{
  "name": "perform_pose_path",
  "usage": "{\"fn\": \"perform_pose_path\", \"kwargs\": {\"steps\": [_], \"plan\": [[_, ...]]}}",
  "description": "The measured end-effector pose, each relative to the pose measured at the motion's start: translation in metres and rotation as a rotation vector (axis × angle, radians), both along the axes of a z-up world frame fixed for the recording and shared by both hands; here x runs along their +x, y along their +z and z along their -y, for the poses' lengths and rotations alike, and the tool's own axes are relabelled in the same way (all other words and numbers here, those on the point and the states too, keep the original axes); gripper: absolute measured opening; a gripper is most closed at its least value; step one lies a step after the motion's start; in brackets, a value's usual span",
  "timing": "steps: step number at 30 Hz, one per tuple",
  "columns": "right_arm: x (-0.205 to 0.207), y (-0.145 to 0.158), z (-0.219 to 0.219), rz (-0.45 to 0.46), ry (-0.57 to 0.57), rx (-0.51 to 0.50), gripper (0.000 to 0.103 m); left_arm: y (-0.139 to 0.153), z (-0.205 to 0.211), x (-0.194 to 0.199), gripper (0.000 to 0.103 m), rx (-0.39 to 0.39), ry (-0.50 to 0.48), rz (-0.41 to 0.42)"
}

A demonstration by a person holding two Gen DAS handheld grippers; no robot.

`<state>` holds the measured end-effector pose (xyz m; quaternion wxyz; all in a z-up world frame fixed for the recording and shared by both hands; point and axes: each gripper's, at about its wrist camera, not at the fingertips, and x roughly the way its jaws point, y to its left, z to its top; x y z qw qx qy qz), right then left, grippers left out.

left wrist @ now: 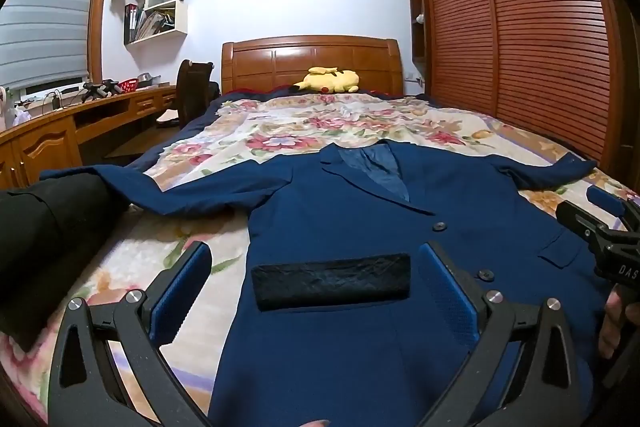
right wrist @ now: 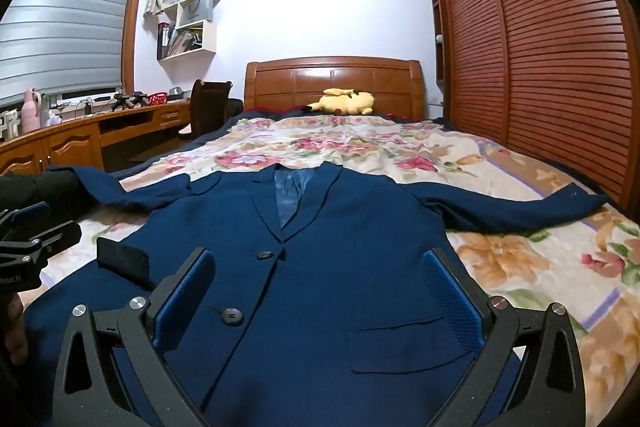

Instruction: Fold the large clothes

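Navy jacket [right wrist: 320, 267] flat beneath both spread tools [left wrist: 316, 279] [right wrist: 320, 287]

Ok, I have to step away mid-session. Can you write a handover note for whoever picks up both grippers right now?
Left gripper: open, empty, over the blazer's lower left front.
Right gripper: open, empty, over the lower right front, near the pocket flap.
Navy blazer: face up on the floral bedspread, buttoned, both sleeves spread out sideways.
Done: laid flat.
Left: no fold is made yet; all the folding remains.

One blazer [right wrist: 320, 267]; two buttons [right wrist: 232, 315]; two grippers [left wrist: 316, 275]; seemingly one plush toy [right wrist: 348, 101].
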<state>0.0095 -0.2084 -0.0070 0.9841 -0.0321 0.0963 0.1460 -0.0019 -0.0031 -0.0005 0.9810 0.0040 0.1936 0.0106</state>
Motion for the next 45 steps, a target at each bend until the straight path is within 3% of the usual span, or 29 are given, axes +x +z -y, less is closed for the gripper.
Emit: {"fn": "perform_pose_path", "kwargs": {"steps": [45], "plan": [[-0.0029,0.0025,0.0024,0.000,0.001,0.014,0.103,0.0085,-0.0031,-0.0029,0.103,0.008,0.009,0.020]]}}
